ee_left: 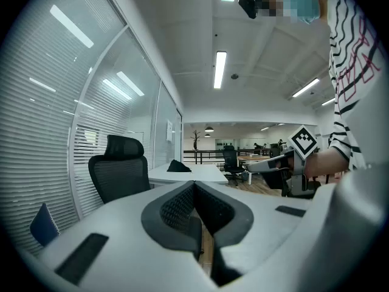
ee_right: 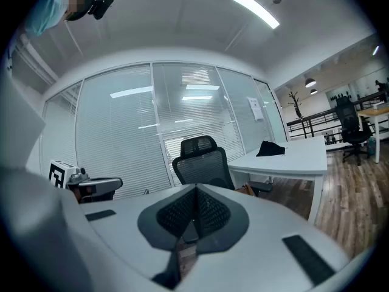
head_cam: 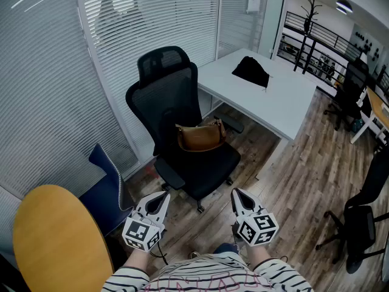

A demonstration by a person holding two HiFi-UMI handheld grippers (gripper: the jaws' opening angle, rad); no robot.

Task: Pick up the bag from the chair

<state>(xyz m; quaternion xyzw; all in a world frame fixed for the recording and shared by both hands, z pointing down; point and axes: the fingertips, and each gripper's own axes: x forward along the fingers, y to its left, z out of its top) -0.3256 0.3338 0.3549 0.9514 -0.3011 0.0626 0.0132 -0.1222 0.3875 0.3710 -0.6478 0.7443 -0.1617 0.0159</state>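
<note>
A brown bag (head_cam: 199, 136) with a strap lies on the seat of a black mesh office chair (head_cam: 172, 94), leaning against the backrest. My left gripper (head_cam: 163, 196) and right gripper (head_cam: 237, 193) are held low in front of the chair, side by side, both shut and holding nothing, well short of the bag. In the left gripper view the shut left gripper (ee_left: 194, 185) points past the chair (ee_left: 118, 169). From the right gripper view, the shut right gripper (ee_right: 197, 188) faces the chair (ee_right: 200, 161); a brown sliver of the bag (ee_right: 245, 190) shows beside it.
A white desk (head_cam: 285, 99) with a black cloth item (head_cam: 251, 72) stands right behind the chair. A glass wall with blinds (head_cam: 55, 84) runs along the left. A yellow round table (head_cam: 55, 242) and blue chair (head_cam: 106, 184) are near left; other black chairs (head_cam: 364, 215) stand right.
</note>
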